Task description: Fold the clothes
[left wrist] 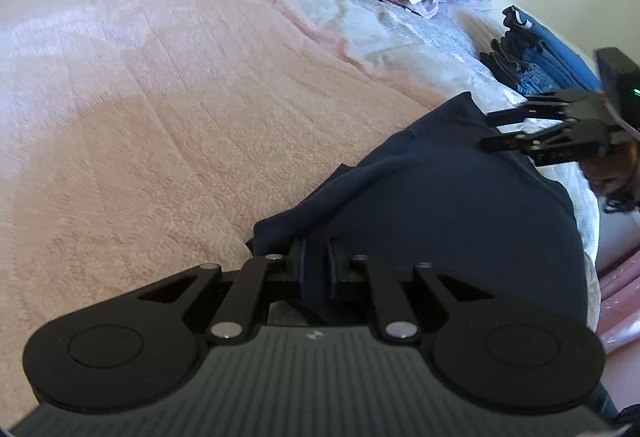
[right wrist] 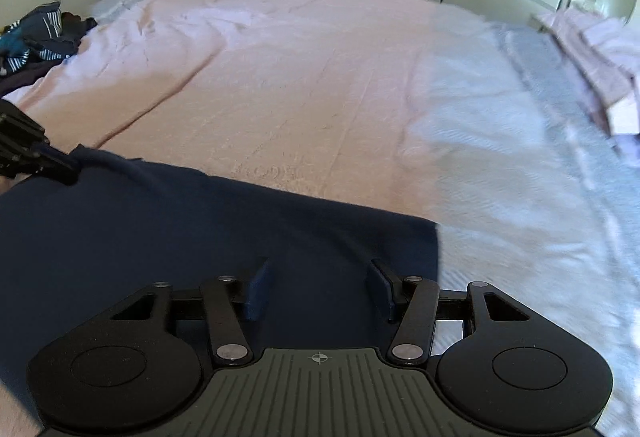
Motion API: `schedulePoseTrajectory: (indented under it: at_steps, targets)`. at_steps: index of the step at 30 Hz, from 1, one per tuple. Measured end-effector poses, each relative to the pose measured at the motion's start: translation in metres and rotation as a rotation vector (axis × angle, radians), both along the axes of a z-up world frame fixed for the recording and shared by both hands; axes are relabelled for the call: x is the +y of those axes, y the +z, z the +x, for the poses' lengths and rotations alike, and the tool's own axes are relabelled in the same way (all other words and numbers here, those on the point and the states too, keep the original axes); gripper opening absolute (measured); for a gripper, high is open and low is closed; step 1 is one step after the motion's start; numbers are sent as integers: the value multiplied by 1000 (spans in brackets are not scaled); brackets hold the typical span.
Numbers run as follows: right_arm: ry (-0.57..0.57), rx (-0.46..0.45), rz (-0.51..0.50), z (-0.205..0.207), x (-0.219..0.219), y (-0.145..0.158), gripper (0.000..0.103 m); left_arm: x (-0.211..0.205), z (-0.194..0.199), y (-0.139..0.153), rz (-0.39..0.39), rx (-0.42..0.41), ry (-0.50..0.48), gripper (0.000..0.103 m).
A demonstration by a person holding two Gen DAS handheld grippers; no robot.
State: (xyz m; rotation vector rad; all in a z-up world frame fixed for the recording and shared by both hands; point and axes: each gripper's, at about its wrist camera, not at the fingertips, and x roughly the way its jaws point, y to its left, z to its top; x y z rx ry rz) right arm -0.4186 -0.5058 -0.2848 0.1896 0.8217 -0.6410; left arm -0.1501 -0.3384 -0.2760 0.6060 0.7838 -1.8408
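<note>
The left gripper [left wrist: 316, 257] pinches a navy garment [left wrist: 440, 205] on a pink bedspread [left wrist: 160, 97]. The right gripper [right wrist: 318, 285] hovers above the cloth, jaws spread.

The navy garment [left wrist: 460, 205] runs out of the right wrist view at the left edge, its lower part hidden behind both grippers' bodies. The heap of striped clothes [right wrist: 36, 33] is cut off there too, blurred.
</note>
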Motion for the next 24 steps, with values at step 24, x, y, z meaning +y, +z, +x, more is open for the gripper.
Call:
schedulePoseTrajectory:
  at_steps: [24]
  targets:
    - [-99,-290,135,-78,93,-15,53,63,-14,21,-53,102,-50,13]
